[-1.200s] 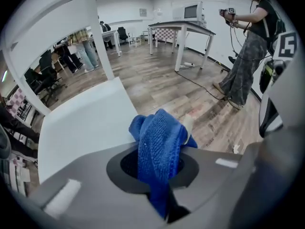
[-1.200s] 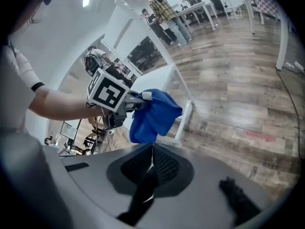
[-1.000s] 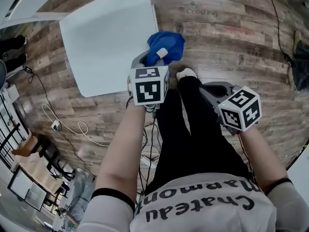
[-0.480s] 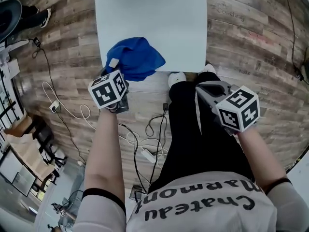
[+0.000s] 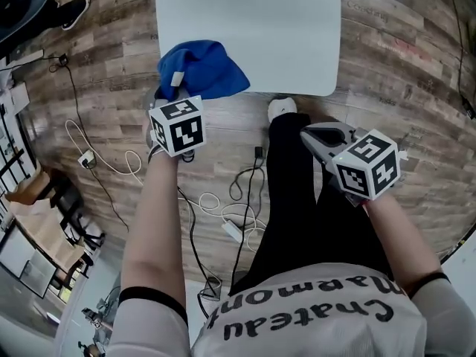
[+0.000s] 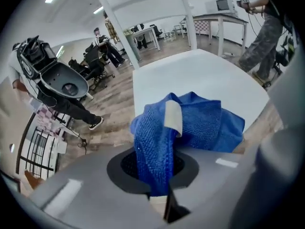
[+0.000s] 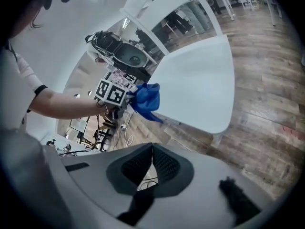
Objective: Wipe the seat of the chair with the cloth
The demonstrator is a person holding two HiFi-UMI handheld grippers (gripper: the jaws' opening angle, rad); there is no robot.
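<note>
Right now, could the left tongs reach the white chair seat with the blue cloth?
Probably yes: the left tongs hold the blue cloth over the near corner of the white chair seat, with nothing between.

The white seat (image 5: 253, 28) is flat and bare except at its near left corner, where the blue cloth (image 5: 197, 69) lies bunched. Part of the cloth spills past the near edge and the left edge. A pale tag on it faces up.

Below the seat is a floor (image 5: 401, 73) of brown wood planks. A white shoe (image 5: 282, 108) stands on the floor just beside the seat's near edge. Nearer the person, black cables (image 5: 249, 181) loop across the planks, with a white power strip (image 5: 233, 230) among them. A white cable (image 5: 111, 177) curls to the left, near a small white plug (image 5: 86, 158).
</note>
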